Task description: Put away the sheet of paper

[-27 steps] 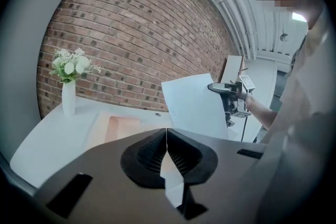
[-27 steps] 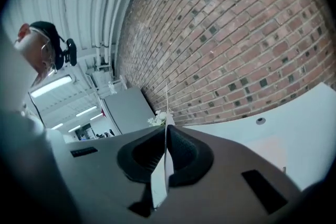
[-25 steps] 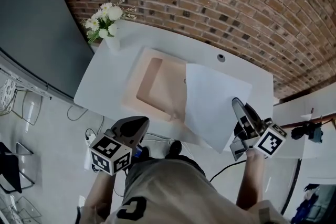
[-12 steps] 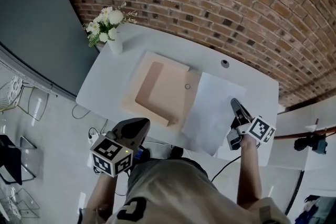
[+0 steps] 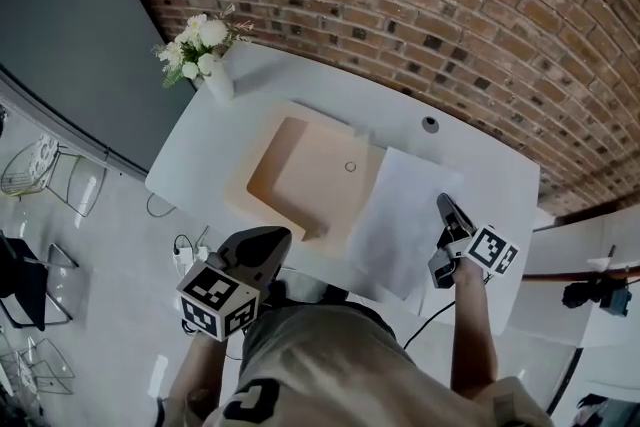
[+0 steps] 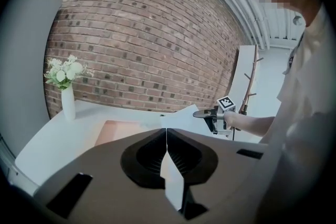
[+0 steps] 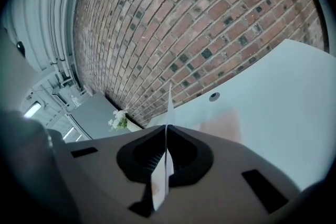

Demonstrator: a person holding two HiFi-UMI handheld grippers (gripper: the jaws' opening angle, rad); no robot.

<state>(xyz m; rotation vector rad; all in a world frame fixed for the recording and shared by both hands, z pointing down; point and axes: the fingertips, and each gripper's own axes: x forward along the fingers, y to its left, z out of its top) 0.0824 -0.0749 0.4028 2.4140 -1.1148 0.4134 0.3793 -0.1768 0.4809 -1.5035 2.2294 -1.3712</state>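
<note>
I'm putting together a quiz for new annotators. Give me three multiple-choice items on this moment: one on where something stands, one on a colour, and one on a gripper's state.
1. Where does the vase stand?
A. on a chair
B. at the far left corner of the table
C. on the floor

2. What colour is the folder?
A. blue
B. black
C. peach

3. The right hand-held gripper is:
A. shut on the sheet of paper
B. open and empty
C. lying flat on the table

Answers:
1 B: the head view shows the vase at that corner.
2 C: the folder's open face is peach.
3 A: the paper's edge runs between the gripper's closed jaws in the right gripper view.
</note>
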